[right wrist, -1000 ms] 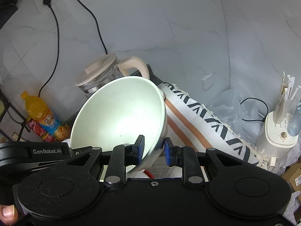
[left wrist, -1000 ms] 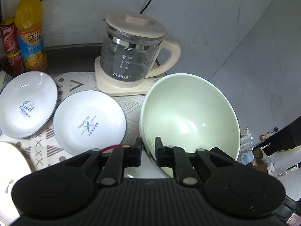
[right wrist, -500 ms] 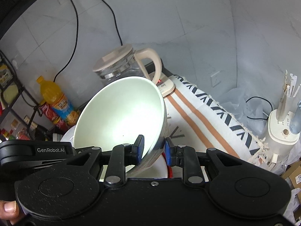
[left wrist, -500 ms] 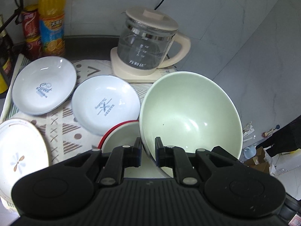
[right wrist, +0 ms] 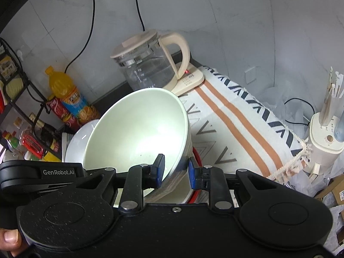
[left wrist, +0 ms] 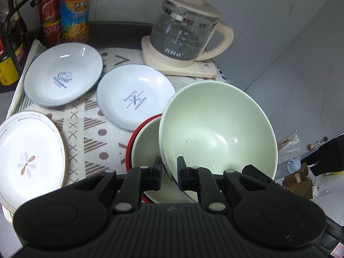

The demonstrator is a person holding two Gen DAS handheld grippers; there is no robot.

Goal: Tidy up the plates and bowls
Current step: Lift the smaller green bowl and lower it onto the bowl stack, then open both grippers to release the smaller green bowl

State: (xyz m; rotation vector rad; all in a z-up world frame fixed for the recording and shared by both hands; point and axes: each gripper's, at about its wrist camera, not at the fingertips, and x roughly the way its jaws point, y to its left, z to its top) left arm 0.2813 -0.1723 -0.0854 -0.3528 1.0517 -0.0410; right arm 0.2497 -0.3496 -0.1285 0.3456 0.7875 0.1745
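Observation:
A large pale green bowl (left wrist: 217, 129) is tilted and held at its rim by my left gripper (left wrist: 169, 173), which is shut on it. It hangs over a red-rimmed bowl (left wrist: 144, 148) on the patterned cloth. In the right wrist view the same green bowl (right wrist: 137, 129) sits between the fingers of my right gripper (right wrist: 175, 169); the jaws stand slightly apart around its rim, with a gap at the right finger. Two white plates with blue print (left wrist: 64, 73) (left wrist: 135, 96) and a flower plate (left wrist: 28, 159) lie on the cloth.
A glass kettle (left wrist: 185, 34) on its cream base stands at the back. An orange juice bottle (left wrist: 74, 10) and red cans (left wrist: 48, 15) stand at the back left by a black rack. A white appliance (right wrist: 324, 135) stands right of the striped cloth (right wrist: 236, 118).
The green bowl has come down and now hangs over the red-rimmed bowl, which has come into view. My right gripper's jaws have spread a little on the rim.

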